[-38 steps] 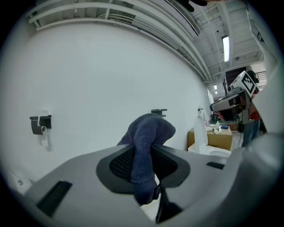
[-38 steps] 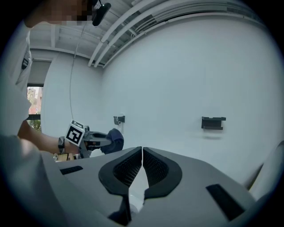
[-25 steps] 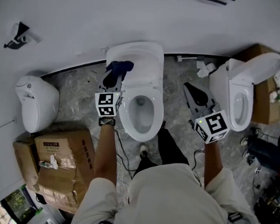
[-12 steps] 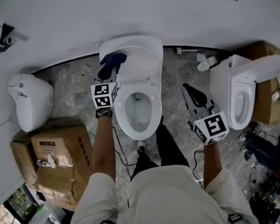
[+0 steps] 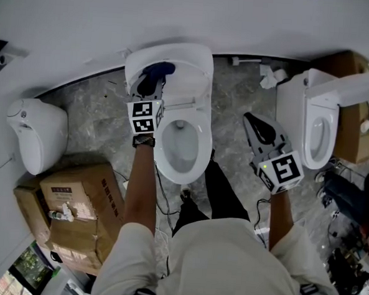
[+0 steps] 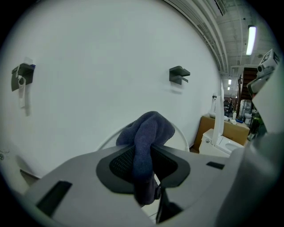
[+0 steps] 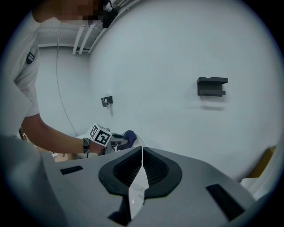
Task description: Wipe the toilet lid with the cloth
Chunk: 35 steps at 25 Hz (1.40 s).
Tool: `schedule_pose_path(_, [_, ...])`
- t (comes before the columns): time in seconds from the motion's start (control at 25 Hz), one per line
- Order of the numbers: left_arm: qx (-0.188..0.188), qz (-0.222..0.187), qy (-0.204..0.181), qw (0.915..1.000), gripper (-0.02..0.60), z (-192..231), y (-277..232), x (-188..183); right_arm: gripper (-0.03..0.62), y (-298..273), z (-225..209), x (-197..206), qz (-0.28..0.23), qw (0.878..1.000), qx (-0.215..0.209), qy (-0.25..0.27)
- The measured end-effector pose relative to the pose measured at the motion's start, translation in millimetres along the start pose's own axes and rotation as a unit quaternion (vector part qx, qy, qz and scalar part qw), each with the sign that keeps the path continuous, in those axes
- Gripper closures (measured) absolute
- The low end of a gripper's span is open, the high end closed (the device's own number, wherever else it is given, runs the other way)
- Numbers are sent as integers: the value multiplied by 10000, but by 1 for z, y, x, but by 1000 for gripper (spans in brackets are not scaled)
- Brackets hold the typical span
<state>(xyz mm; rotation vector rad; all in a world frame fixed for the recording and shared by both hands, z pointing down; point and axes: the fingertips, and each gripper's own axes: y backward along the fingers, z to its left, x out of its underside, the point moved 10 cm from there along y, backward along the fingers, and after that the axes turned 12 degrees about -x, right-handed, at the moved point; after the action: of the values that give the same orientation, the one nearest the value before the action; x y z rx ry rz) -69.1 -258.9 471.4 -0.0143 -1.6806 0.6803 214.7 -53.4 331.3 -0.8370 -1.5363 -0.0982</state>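
The white toilet stands with its lid point(image 5: 187, 60) raised against the wall above the open bowl point(image 5: 183, 151). My left gripper point(image 5: 151, 82) is shut on a dark blue cloth point(image 5: 158, 70), which lies on the left part of the lid's face. In the left gripper view the cloth point(image 6: 148, 131) bulges out between the jaws, and the lid's rim point(image 6: 183, 135) shows behind it. My right gripper point(image 5: 253, 122) hangs over the floor to the right of the bowl, shut with nothing in it. The right gripper view shows the right gripper point(image 7: 141, 153) shut, with the left gripper point(image 7: 116, 139) and cloth point(image 7: 129, 136) farther off.
A second toilet point(image 5: 314, 123) stands at the right beside a cardboard box point(image 5: 350, 138). A white fixture point(image 5: 35, 134) sits at the left, with cardboard boxes point(image 5: 75, 209) in front of it. Cables run over the marble floor point(image 5: 105, 114) by my legs.
My left gripper has carried the cloth from the lid's left edge down onto the lid's face. The right gripper has sunk a little and stayed shut.
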Motion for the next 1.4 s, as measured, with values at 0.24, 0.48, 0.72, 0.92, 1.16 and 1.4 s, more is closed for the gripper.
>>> schedule_pose_path(0.24, [291, -37, 23, 9996, 485, -32, -13, 5, 563, 2, -7, 10, 137, 9998, 69, -118])
schedule_pose_path(0.48, [718, 81, -347, 9968, 485, -78, -31, 16, 563, 4, -17, 20, 202, 9994, 129, -251])
schedule_pose_path(0.72, [833, 429, -432, 9947, 485, -94, -41, 39, 563, 7, -24, 27, 272, 9990, 157, -320])
schedule_pose_path(0.92, [741, 658, -450, 9941, 485, -83, -46, 56, 563, 6, -32, 30, 338, 9988, 163, -309])
schedule_pose_path(1.16, [323, 803, -326, 9957, 485, -48, -39, 69, 563, -2, -32, 35, 384, 9988, 61, -313])
schedule_pose_path(1.4, [-22, 831, -287, 9961, 485, -10, -29, 76, 563, -16, -27, 37, 412, 9986, -75, -312])
